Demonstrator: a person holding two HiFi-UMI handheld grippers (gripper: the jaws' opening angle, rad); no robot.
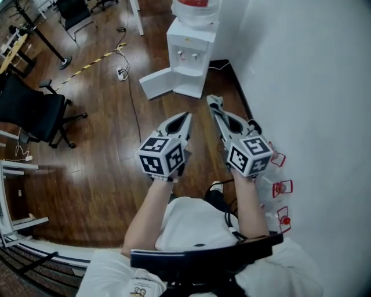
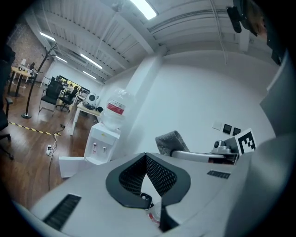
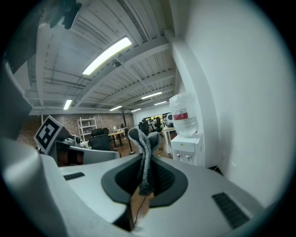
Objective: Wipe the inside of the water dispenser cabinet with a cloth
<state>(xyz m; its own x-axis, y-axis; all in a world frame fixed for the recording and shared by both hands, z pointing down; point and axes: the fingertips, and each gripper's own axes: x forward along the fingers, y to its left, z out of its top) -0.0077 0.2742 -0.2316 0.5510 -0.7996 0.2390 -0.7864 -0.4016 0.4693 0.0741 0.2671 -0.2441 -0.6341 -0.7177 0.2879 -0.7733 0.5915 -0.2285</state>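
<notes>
The right gripper [image 3: 144, 163] is clamped on a bunched grey fuzzy cloth [image 3: 141, 139]. The left gripper [image 2: 146, 158] has its jaws pressed together on nothing. The white floor-standing water dispenser [image 1: 191, 53] is well apart, against the wall, its low white cabinet door [image 1: 155, 84] swung open. Best to close in low and lead with the cloth's loose end, pinch firm, with the left gripper free to steady the door.

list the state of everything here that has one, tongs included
left tongs: shut, nothing between them
right tongs: shut on the cloth
cloth: grey, bunched, pinched in the right tongs and sticking out past their tips
cabinet door: open, swung out over the floor
water bottle: seated on top of the dispenser
</notes>
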